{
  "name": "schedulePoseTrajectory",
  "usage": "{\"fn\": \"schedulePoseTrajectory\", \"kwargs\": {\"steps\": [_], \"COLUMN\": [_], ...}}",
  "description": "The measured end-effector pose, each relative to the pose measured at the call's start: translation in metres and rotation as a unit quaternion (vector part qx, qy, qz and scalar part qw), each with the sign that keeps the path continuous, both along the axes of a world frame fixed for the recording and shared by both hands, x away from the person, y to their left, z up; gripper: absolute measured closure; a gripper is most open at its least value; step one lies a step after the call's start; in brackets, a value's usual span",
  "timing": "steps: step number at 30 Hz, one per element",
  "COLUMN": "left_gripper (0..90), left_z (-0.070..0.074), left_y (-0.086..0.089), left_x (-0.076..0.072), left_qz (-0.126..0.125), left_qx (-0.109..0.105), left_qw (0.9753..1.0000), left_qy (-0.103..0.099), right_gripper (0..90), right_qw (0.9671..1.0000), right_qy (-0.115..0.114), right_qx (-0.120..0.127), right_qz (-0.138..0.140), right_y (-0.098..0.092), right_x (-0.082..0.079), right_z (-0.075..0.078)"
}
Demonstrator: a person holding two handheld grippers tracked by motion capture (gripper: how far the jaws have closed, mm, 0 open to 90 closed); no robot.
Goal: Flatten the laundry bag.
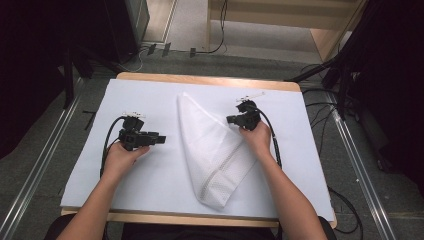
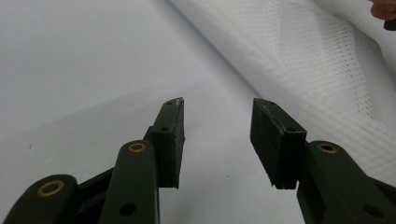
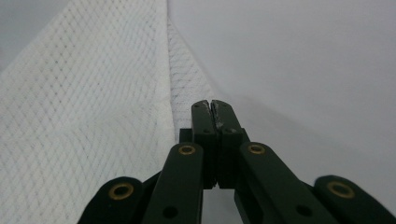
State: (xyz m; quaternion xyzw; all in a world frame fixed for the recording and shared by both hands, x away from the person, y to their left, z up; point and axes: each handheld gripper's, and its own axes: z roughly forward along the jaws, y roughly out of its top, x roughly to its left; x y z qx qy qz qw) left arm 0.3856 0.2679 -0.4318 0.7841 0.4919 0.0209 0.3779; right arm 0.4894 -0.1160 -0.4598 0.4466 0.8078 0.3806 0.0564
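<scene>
so: right gripper [image 3: 212, 109] jaws closed | mesh cloth [image 3: 84, 116] grip unclear

light: even, bright overhead on the white table cover [image 1: 150, 100] | surroundings: dim, near black at both upper corners of the high view | shadows: soft, faint under the hands | glare: mild washout on the mesh cloth [image 1: 210, 145] | focus: gripper views sharp on jaws, background soft | distortion: slight edge bowing
</scene>
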Motion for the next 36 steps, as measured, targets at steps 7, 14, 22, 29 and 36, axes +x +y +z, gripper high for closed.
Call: {"fn": "schedulePoseTrajectory", "kwargs": {"steps": [7,14,22,29,36], "left_gripper": [55.6,55.6,55.5,55.5,55.4], "left_z": [0.000,0.001,0.003,0.006,0.007], "left_y": [-0.004,-0.009,-0.012,-0.016,-0.018], "left_x": [0.002,0.004,0.008,0.015,0.020], "left_qz": [-0.007,-0.015,-0.017,-0.024,-0.026], "left_qx": [0.003,0.004,-0.002,0.001,0.001], "left_qw": [1.0000,0.9999,0.9998,0.9997,0.9996], "left_qy": [0.000,0.000,-0.006,-0.010,-0.012], "right_gripper": [90.0,80.4,77.1,75.8,72.5], "right_qw": [0.9984,0.9980,0.9986,0.9989,0.9987], "right_qy": [-0.004,0.005,-0.009,-0.024,-0.020], "right_qx": [0.016,0.010,0.003,-0.004,-0.009], "right_qz": [-0.054,-0.063,-0.052,-0.041,-0.047], "right_y": [-0.040,-0.047,-0.054,-0.063,-0.075], "right_x": [0.006,0.006,-0.024,-0.062,-0.077], "right_z": [0.002,-0.004,0.010,0.018,0.009]}}
